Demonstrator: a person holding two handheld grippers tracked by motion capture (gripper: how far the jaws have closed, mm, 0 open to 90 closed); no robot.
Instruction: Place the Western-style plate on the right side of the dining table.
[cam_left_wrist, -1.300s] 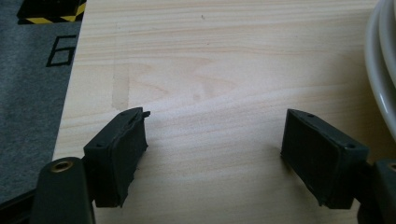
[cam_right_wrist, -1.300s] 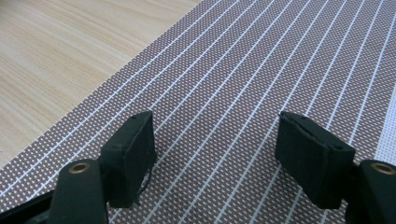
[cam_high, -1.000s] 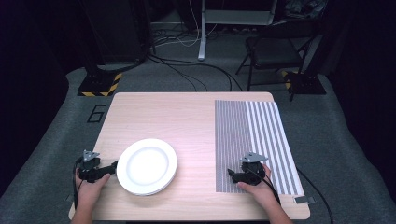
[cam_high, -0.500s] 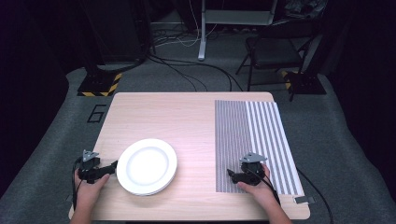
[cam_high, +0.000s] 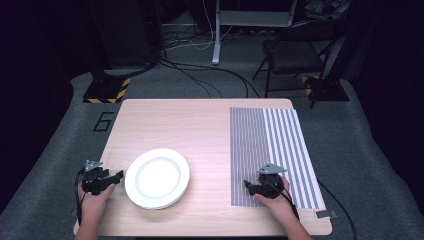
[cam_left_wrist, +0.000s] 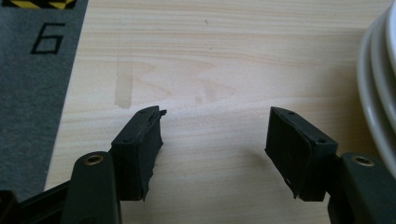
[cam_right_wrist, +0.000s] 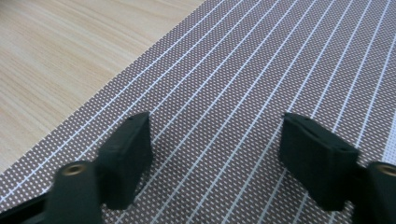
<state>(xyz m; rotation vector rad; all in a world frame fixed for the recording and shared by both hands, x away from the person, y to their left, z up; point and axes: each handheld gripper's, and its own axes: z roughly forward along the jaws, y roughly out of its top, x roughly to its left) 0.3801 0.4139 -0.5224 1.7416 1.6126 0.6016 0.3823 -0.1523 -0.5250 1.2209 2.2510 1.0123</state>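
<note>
A pale, fine-grained wooden table carries a stack of round, glossy white ceramic plates — at least two rims show in the left gripper view — and one woven placemat, brown with thin white stripes. The left gripper rests just beside the plates, its jaws parted over bare wood after closing a little. The right gripper sits over the placemat's near left edge — jaws likewise narrowed yet parted, nothing between them.
</note>
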